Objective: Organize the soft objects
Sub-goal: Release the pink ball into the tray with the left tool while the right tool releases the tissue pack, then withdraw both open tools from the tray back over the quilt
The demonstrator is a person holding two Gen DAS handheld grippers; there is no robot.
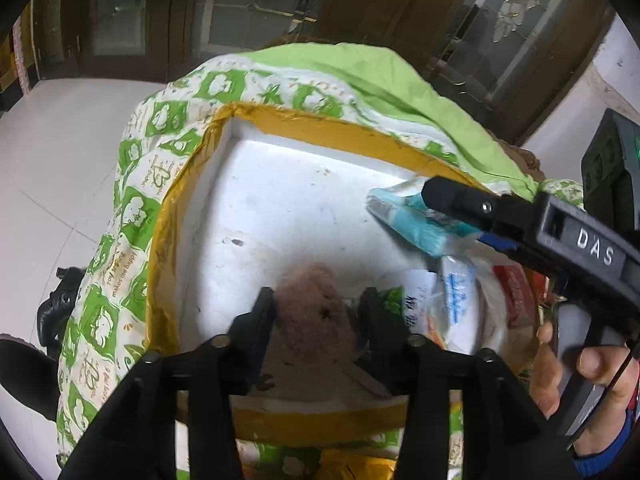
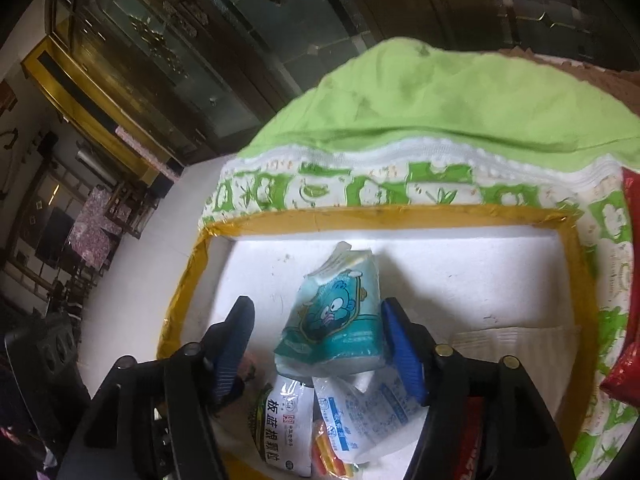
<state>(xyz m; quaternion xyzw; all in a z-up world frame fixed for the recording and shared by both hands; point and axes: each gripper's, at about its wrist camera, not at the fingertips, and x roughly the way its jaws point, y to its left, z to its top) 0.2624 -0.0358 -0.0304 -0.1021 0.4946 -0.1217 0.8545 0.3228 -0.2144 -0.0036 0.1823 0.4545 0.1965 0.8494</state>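
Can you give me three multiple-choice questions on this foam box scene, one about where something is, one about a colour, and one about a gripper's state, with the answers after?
1. Where does the teal tissue pack lie?
A. Inside the white foam box
B. On the floor
C. On top of the green patterned quilt

2. What colour is the tape on the foam box's rim?
A. Blue
B. Yellow
C. Black

3. How does the right gripper stand?
A. Shut on the tissue pack
B. Open, with the tissue pack between its fingers
C. Shut on nothing

Answers:
1 A, the pack rests on the box's white floor, above other packets.
2 B, yellow-brown tape runs along every visible edge.
3 B, gaps show between both blue pads and the pack.
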